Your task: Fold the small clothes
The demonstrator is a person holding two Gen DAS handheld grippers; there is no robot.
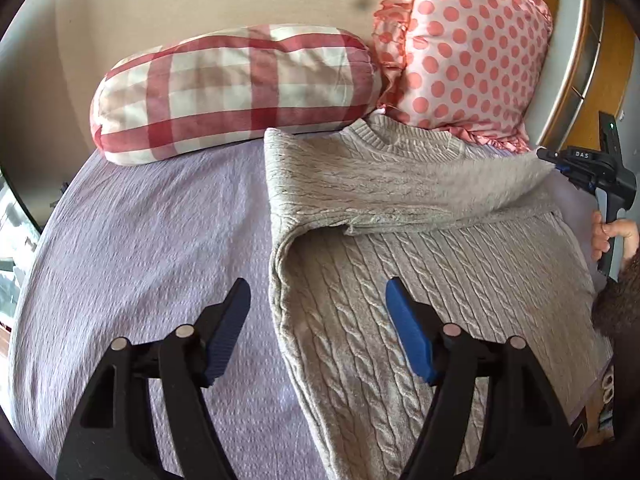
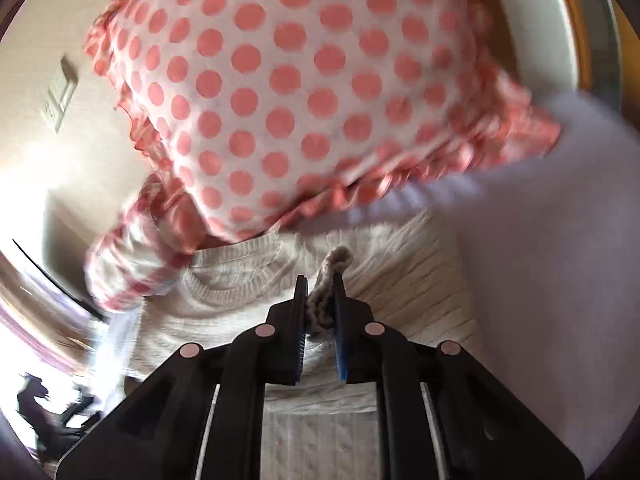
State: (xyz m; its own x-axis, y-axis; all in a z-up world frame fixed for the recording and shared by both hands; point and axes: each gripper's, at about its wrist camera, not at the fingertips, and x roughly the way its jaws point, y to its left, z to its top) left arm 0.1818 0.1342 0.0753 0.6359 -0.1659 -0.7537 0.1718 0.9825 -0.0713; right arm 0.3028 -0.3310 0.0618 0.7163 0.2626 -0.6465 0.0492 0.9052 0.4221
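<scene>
Lavender bedspread (image 1: 140, 240) covers the bed, beige wall behind. Far left: red-and-white check bolster (image 1: 236, 92) lies against the wall. Left gripper (image 1: 318, 332) hovers low over the spread, jaws wide apart and gripping nothing, one blue pad above bare fabric, the other above the sweater's left edge. Grey cable-knit sweater (image 1: 420, 280) lies flat on the spread, collar toward the pillows, one sleeve stretched across the chest toward the right. Pink polka-dot ruffled pillow (image 1: 464, 52) stands upright behind the collar. Right gripper (image 2: 320, 304), held by a bare hand (image 1: 612, 236) at the bed's right edge, jaws narrow, pinching the sleeve cuff (image 2: 328, 284). Right wrist view is motion-blurred.
</scene>
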